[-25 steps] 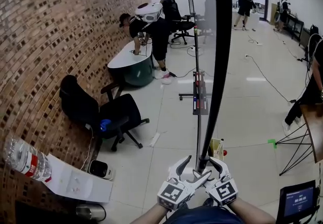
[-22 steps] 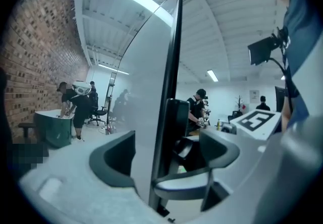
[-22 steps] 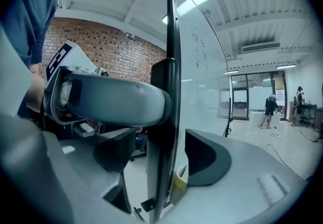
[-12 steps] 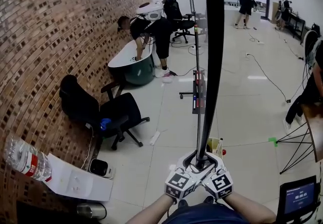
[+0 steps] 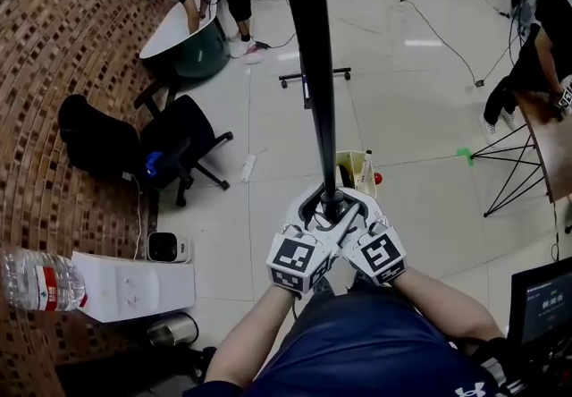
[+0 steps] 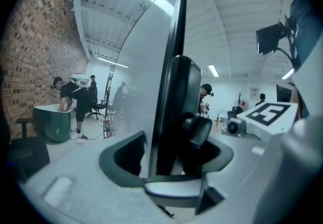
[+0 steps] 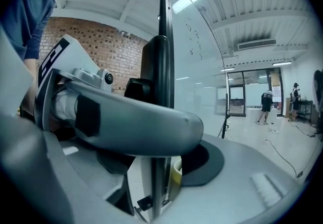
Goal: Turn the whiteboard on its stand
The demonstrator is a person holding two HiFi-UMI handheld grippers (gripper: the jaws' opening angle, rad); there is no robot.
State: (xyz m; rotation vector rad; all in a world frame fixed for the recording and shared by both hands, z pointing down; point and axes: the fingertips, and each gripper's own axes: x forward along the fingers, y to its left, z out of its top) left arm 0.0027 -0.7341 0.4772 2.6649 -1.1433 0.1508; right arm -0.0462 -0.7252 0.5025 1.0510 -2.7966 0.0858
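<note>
Both grippers met at the near edge of the whiteboard (image 5: 313, 46), which stood edge-on at centre scene. Its dark frame stood between the jaws of the left gripper (image 5: 318, 209) and the right gripper (image 5: 352, 207); both were closing, pads seemingly not yet clamped. Best to finish both grips level, then swing the board slowly about its pivot. Faint scribbles on the board and the red label on the water bottle (image 5: 40, 279) at near left were unreadable.

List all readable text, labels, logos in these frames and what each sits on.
No text reads clearly enough to quote.
Red label on the clear plastic water bottle: too small.
Pale lines on the dark screen: blurred.
Faint handwriting on the whiteboard: too faint.
White logo mark on the navy shirt: symbol only, no words.
</note>
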